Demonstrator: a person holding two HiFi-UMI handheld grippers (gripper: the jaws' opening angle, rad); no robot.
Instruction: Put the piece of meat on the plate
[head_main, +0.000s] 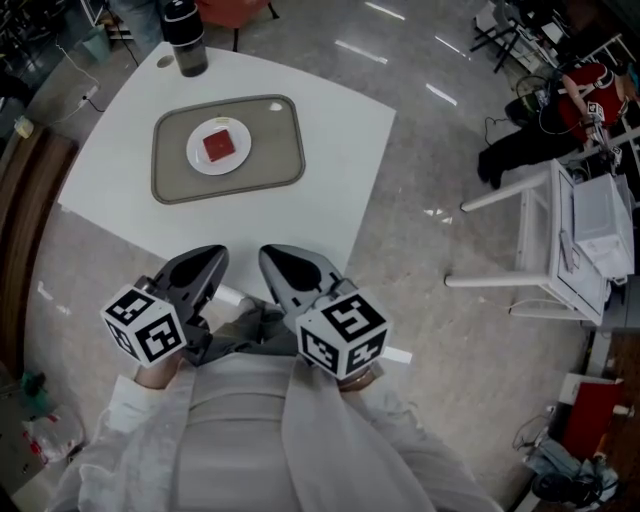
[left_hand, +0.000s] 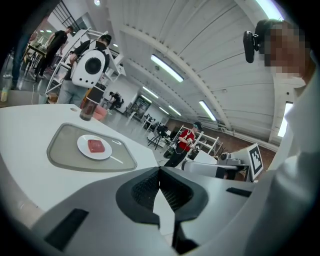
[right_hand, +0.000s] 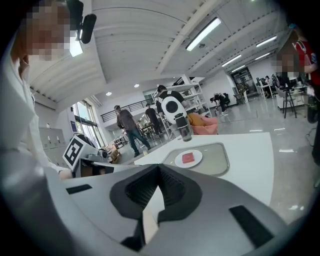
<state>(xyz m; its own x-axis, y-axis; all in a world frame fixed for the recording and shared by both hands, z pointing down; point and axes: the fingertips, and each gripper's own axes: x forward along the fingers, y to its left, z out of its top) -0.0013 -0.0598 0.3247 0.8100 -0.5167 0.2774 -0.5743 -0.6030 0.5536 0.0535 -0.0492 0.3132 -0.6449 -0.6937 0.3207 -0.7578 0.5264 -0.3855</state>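
The piece of meat (head_main: 219, 146), a red square slab, lies flat on the white plate (head_main: 197, 160), which sits approx. at the middle of the grey tray (head_main: 275, 150) on the white table (head_main: 340, 150). So, as we read it, the task's goal is met & nothing is left to carry. Both tools are well short of the tray's near edge, off the table's near corner, close in by our torso. The left hand-held gripper (head_main: 203, 268) has its jaw tips pressed together w/ nothing between them, and the right hand-held gripper (head_main: 285, 268) is the same: tips meeting, empty. The two sit just beside each other. A dark lidded bottle (head_main: 185, 40) stands upright beyond the tray's far-left corner, apart from it. What could go wrong from here is mostly of our own making. Any needless re-reach towards the tray w/ closed tips could shove the plate or catch its rim, and the slab, prob. soft & a bit slick, could slide off onto the tray. Hooking the tray's raised lip would drag the lot. A wide swing past the tray's far side could tip the tall bottle. W/ the tools this near each other, the marker cubes could also knock together.
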